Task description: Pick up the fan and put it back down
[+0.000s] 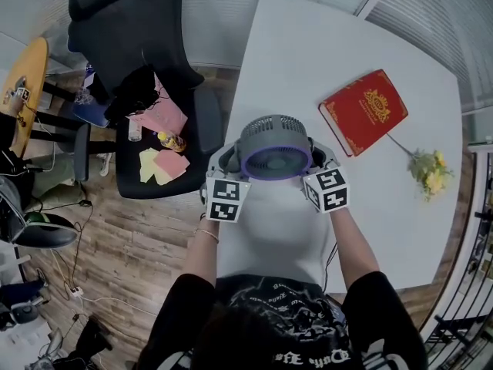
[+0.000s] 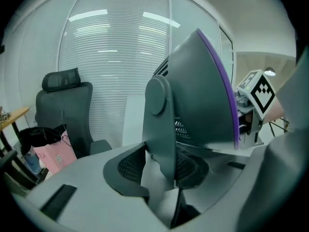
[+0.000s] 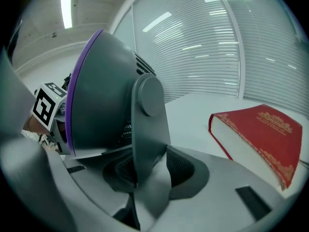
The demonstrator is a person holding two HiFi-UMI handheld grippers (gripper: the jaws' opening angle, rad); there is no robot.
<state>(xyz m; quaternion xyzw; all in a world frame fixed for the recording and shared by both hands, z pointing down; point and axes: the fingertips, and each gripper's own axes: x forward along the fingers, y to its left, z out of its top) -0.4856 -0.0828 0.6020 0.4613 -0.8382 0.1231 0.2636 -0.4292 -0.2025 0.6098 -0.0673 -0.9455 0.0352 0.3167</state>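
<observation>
A grey fan (image 1: 276,149) with a purple front ring stands on the near part of the white table (image 1: 308,45), tilted face-up toward me. My left gripper (image 1: 221,162) holds the fan's left side arm (image 2: 161,124), which sits upright between the dark pads (image 2: 129,166). My right gripper (image 1: 326,156) holds the fan's right side arm (image 3: 149,129) in the same way, between its own pads (image 3: 186,168). Whether the fan's base touches the table I cannot tell. Each gripper view shows the other gripper's marker cube behind the fan (image 2: 198,95).
A red book (image 1: 363,110) with gold print lies on the table to the right of the fan, and beyond it a sprig of yellow flowers (image 1: 430,168). A black office chair (image 1: 146,75) with a pink bag and papers stands left of the table.
</observation>
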